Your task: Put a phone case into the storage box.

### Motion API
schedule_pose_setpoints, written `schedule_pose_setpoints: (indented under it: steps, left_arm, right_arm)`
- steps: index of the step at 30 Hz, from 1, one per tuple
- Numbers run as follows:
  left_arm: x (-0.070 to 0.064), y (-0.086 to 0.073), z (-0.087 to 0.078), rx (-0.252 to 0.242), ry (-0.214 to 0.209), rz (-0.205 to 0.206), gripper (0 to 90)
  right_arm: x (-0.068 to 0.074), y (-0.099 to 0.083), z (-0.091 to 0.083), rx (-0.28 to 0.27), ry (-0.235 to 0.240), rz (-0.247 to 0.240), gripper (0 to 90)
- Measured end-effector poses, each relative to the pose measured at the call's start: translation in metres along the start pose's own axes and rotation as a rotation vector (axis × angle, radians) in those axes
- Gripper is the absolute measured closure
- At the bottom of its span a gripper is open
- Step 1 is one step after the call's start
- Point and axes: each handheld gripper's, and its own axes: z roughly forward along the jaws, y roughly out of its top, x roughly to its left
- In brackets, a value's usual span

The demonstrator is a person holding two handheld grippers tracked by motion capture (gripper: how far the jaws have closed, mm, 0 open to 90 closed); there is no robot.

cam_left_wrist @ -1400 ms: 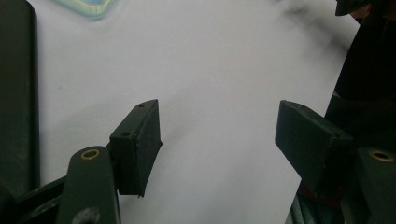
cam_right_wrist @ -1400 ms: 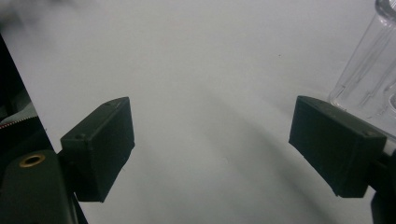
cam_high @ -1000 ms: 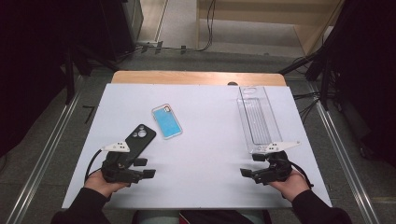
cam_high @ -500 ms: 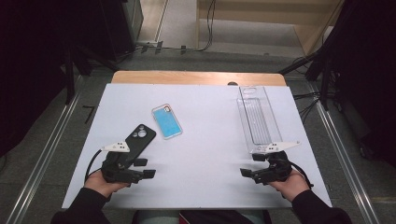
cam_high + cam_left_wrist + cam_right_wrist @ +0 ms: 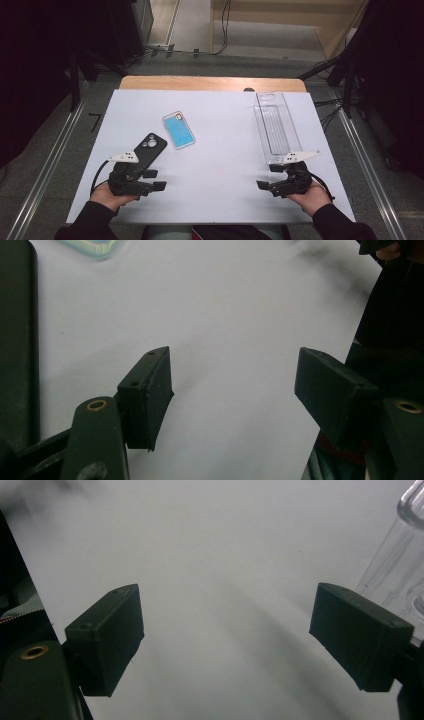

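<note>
The left gripper (image 5: pixel 150 180) is resting on the white table (image 5: pixel 220 165) near its front edge, its jaws standing wide apart with nothing between them; in the left gripper view the two black pads (image 5: pixel 150 395) are framing bare white surface. Just beyond it, touching or nearly touching the gripper's far side, the black phone case (image 5: pixel 149 147) is lying flat, camera cutout facing up and away from the person. The right gripper (image 5: pixel 272 186) is sitting at the opposite front corner, its jaws likewise spread wide and holding nothing, pointing inward across the table. Right behind it, the clear plastic tray (image 5: pixel 276 127) is stretching away toward the far edge, its near end just beside the gripper's grey plate.

Farther in, the blue phone case (image 5: pixel 178 130) is lying flat and slightly angled, apart from the black one.

Both cases are probably light and somewhat flexible, thin shells with rounded corners; the black one looks matte, so the pads should be gripping it well, while the blue one seems glossier with a translucent rim and may be slipping more easily. Lying flat, each is offering little to pinch, so taking hold across the long edges, one jaw on each side, seems the safest. The tray looks rigid, ribbed and smooth, likely light and prone to sliding if nudged.
</note>
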Motion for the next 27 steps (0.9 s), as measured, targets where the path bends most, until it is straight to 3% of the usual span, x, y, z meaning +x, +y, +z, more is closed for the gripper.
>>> schedule_pose_setpoints:
  steps: [6,9,16,27]
  left_arm:
    - [-0.001,0.002,-0.001,-0.010,-0.002,-0.002,31.5]
    - [-0.002,0.002,-0.002,-0.012,-0.003,0.000,31.5]
    - [-0.002,0.002,-0.002,-0.012,-0.004,-0.002,31.5]
    - [-0.002,0.003,-0.002,-0.011,-0.006,0.002,31.5]
  right_arm:
    - [0.007,0.011,-0.001,-0.025,0.009,-0.034,12.4]
    - [0.013,0.017,0.000,-0.049,0.035,-0.079,12.4]
    - [0.024,0.030,0.013,-0.038,0.063,-0.119,12.4]
    - [0.033,0.048,0.029,-0.026,0.081,-0.106,12.4]
